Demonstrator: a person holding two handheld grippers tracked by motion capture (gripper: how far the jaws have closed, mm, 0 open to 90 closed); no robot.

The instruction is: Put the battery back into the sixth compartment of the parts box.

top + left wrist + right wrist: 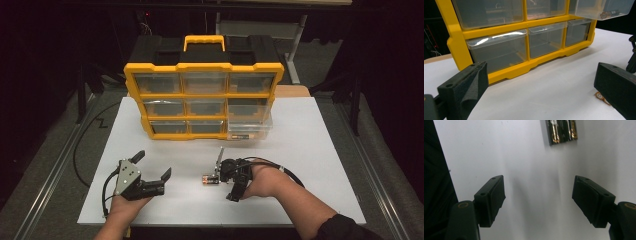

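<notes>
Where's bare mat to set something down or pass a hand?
Free: the white mat right of the right gripper, out to its right edge; the strip between the yellow organizer and the left gripper. Crowded: around the batteries at the right gripper, and below the open drawer.

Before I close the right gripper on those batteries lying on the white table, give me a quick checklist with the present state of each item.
1. Right gripper jaws apart: ok, wide open with bare table between them.
2. Small pack of black and gold batteries between the pads: not ok, it lies ahead of the jaws.
3. Batteries flat on the white table: ok.
4. Clear plastic drawer at the lower right of the yellow organiser pulled out: ok, with a battery already inside.
5. Left gripper out of the way: ok, open and holding nothing.
</notes>
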